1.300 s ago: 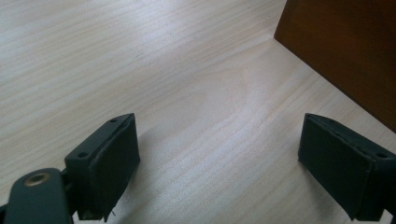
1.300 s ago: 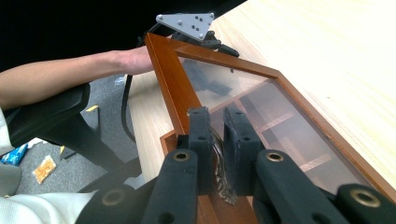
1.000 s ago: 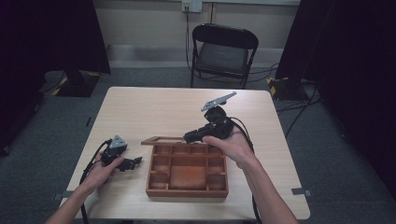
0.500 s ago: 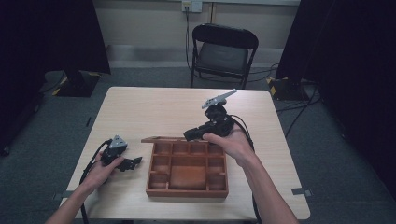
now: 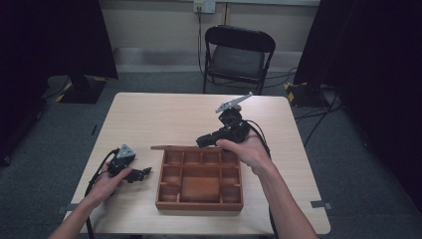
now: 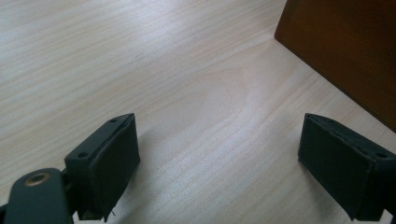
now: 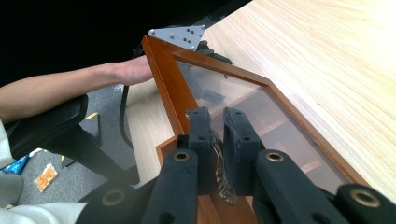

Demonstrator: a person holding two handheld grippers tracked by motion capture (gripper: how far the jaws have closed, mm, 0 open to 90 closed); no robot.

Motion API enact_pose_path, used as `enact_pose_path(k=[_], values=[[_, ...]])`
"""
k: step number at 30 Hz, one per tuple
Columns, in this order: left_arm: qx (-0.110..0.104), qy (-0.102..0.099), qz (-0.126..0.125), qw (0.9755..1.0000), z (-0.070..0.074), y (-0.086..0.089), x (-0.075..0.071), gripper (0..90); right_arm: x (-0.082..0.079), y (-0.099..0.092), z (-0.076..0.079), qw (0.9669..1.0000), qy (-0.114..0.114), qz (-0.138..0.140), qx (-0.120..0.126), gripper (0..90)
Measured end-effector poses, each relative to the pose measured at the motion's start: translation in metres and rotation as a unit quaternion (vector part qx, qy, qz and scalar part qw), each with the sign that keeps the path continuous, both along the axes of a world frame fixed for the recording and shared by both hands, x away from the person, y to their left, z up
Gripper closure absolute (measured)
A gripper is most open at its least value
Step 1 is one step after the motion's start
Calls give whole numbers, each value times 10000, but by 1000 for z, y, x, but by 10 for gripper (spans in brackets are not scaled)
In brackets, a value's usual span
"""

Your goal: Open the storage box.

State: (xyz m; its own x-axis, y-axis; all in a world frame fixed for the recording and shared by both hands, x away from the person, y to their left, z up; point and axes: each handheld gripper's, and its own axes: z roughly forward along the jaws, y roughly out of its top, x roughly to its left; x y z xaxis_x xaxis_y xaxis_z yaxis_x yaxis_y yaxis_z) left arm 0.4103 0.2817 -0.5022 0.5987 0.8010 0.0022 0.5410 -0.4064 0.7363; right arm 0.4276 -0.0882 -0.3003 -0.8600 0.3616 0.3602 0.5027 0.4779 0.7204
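A wooden compartment box (image 5: 199, 205) sits on the table in front of the person. Its glass-paned, wood-framed lid (image 7: 166, 86) is swung up on its hinges and shows edge-on as a thin bar (image 5: 174, 147) over the box's far side. My right gripper (image 7: 217, 140) is shut on the lid's frame edge, also seen from above (image 5: 203, 142). My left gripper (image 5: 142, 174) rests on the table left of the box, open with nothing between its pads (image 6: 105, 156). The box's outer wall (image 6: 345, 46) rises just ahead of it on the right.
The light wooden table (image 5: 164, 114) has bare room behind and left of the box. A black folding chair (image 5: 238, 55) stands beyond the far edge. The left gripper's grey plate (image 7: 180, 35) and the person's left hand (image 7: 126, 70) show behind the lid.
My right gripper has risen very slightly with the lid in it. The left gripper and the box have not moved.
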Motion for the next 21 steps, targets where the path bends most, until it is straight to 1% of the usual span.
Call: enact_pose_path(k=[1, 2, 4, 10, 13, 21], values=[[25, 7, -3, 10000, 0, 0, 0, 117, 0, 0, 0, 10000, -17, -2, -5, 826], [0, -1, 0, 10000, 0, 0, 0, 117, 0, 1, 1, 10000, -72, 2, -39, 826], [16, 5, 5, 10000, 0, 0, 0, 117, -1, 2, 1, 10000, -76, -2, -45, 826], [30, 8, -1, 10000, 0, 0, 0, 117, 4, 1, 2, 10000, 23, -16, 11, 827], [17, 5, 7, 10000, 0, 0, 0, 117, 5, 0, 2, 10000, 38, 1, -8, 826], [17, 3, -7, 10000, 0, 0, 0, 117, 9, 0, 3, 9999, 101, 35, 47, 827]])
